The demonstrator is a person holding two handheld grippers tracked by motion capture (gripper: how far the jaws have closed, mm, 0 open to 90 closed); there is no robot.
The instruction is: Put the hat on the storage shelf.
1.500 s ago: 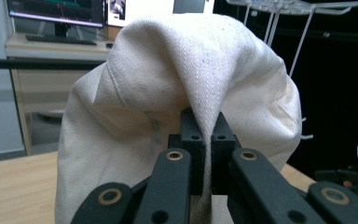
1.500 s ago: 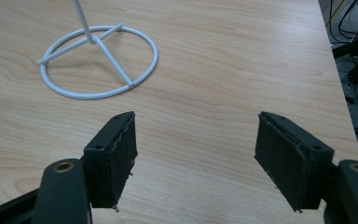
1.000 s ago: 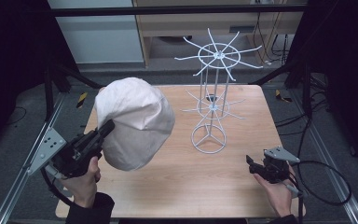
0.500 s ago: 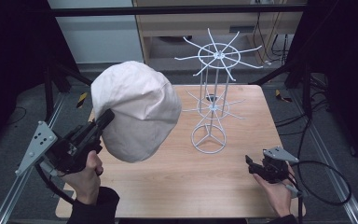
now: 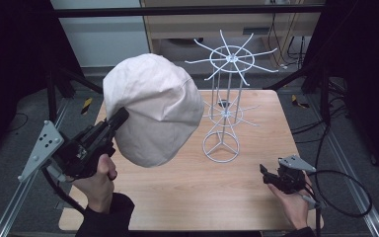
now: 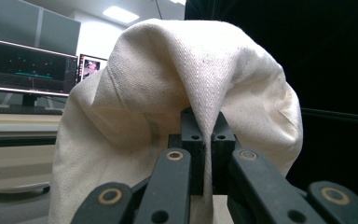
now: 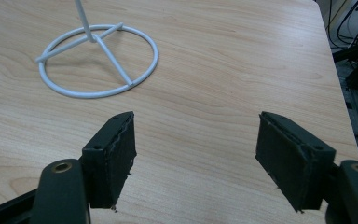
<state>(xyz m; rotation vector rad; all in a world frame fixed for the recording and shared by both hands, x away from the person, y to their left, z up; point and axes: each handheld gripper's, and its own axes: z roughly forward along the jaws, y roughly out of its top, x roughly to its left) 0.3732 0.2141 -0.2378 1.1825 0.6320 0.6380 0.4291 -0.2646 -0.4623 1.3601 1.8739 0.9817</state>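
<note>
Cream fabric hat (image 5: 153,108) is hanging in the air above the left half of the bench (image 5: 256,177), clear of the wood, to the left of the white wire stand (image 5: 222,118). Its rounded crown is facing up and toward the camera in the high view; its long axis is running roughly from upper left to lower right, tilted. Left gripper (image 5: 116,121) is pinching the hat's lower left edge: in the left gripper view the jaws are sitting nearly together with a fold of the cloth (image 6: 205,116) clamped between them. Right gripper (image 5: 269,174) is resting low at the bench's near right corner, well apart from the hat, pointing toward the stand's ring base (image 7: 98,60); its jaws are standing wide apart with nothing between them.
</note>
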